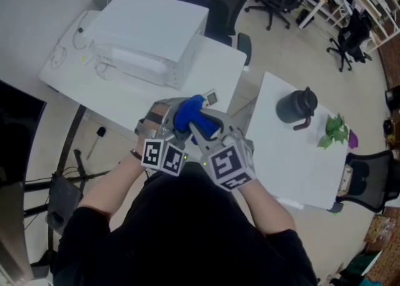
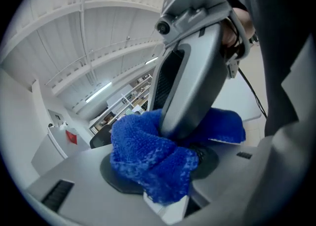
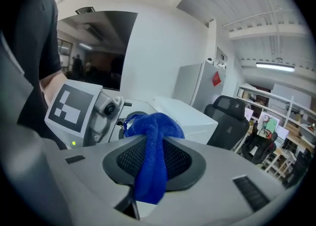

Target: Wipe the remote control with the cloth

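The left gripper point(image 2: 162, 183) sits at the left of the pair. Its fingers point(image 2: 74, 183) stand fairly wide and are clenched around a bundle. The blue cloth point(image 1: 187, 115) is bunched thickly between them and spills over both pads. Under the cloth, right in the gap between those fingers, a white block-shaped end shows. It looks to be the remote control point(image 2: 170, 210), though most of it is buried in the cloth and cannot be traced. From there the cloth runs across to the right gripper point(image 3: 150, 170). That gripper is held just beside the left one, tips nearly meeting it, both of them up in front of the person's body. The right fingers point(image 3: 217, 180) are closer together and pinch a narrow fold of the cloth. One strip hangs down through the middle of the gap between them, and the rest mounds up just beyond their tips. Well beyond the left fingers a white table point(image 1: 125, 94) carries a white box point(image 1: 150, 35). Well off to the right of the right fingers a second white table point(image 1: 281, 166) bears a dark jug point(image 1: 297, 105) and a green sprig point(image 1: 334, 130).
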Action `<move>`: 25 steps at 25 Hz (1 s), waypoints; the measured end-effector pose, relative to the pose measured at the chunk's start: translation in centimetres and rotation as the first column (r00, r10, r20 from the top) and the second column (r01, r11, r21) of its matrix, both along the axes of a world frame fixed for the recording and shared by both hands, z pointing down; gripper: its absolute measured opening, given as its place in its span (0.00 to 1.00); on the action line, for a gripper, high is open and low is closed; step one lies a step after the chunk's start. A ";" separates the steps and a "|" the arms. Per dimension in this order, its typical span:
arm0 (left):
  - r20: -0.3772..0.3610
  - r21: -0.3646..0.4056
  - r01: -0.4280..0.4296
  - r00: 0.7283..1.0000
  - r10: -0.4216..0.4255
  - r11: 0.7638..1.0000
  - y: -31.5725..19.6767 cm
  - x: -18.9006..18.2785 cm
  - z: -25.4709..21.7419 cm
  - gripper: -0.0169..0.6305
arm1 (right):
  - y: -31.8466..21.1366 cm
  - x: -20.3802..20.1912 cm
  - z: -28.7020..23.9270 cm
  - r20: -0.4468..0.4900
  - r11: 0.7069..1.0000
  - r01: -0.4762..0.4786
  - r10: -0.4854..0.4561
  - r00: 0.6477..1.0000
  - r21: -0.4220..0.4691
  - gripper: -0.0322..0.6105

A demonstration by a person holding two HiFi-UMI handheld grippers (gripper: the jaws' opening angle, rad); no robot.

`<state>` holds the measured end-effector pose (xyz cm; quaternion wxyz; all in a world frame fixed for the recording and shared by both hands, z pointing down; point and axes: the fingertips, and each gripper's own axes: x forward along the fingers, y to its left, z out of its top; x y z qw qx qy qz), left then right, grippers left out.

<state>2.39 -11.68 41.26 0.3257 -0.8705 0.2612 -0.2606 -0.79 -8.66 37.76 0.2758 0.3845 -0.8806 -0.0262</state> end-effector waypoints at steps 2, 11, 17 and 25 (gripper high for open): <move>-0.001 0.011 -0.012 1.000 0.012 1.000 0.4 -0.1 -0.1 0.34 | -0.1 -0.2 0.3 -0.016 1.000 0.009 -0.008 1.000 0.006 0.21; -0.013 0.050 -0.067 0.998 0.067 0.997 2.1 -0.6 -0.8 0.34 | -1.7 4.1 -0.2 0.017 0.992 -0.126 0.126 0.992 0.006 0.21; -0.046 0.043 -0.083 0.995 0.085 0.996 2.7 -1.2 -1.1 0.34 | -3.4 6.7 -0.8 0.045 0.977 -0.212 0.211 0.976 0.003 0.21; -0.520 -0.421 -0.130 0.846 -0.121 0.898 -0.3 -2.6 -2.8 0.34 | -3.3 8.9 -4.9 0.387 0.969 -0.243 0.207 0.899 0.047 0.21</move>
